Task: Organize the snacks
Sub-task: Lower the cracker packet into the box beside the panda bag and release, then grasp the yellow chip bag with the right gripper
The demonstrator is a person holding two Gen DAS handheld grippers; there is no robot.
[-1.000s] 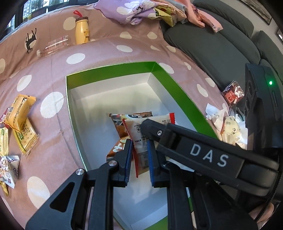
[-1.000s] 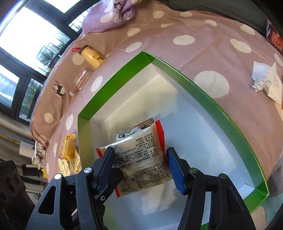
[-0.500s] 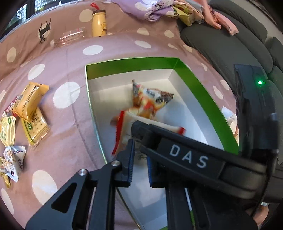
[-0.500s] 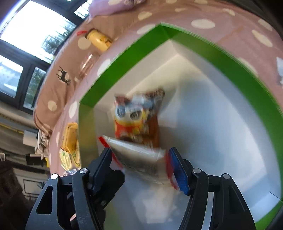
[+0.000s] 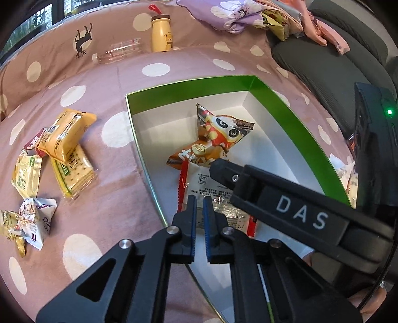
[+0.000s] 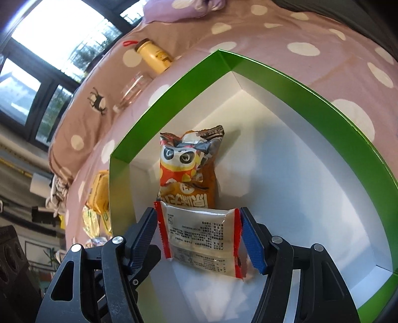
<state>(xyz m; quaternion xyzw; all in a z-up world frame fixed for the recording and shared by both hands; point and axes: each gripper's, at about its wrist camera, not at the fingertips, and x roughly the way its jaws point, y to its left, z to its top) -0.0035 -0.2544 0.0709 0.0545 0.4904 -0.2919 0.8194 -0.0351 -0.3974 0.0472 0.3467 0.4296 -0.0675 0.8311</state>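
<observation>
The right gripper (image 6: 200, 238) had lowered its red-edged white packet (image 6: 201, 236) into the green-rimmed box (image 6: 298, 82) beside the orange panda bag (image 6: 189, 166) — still pinched; left gripper (image 5: 200, 221) shut, empty.

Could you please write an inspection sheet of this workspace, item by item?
Surface: pink cloth with white dots.
Job's things: green box holds an orange panda packet and a white red-edged packet; more snack packets lie outside it on the cloth.
Clutter: yellow bottle, clear bottle, crumpled tissue.
Grippers: left tongs shut, empty; right tongs closed on the white packet's red edges.
Cables: nothing seen.
Surroundings: window, grey sofa, purple floral fabric.
</observation>
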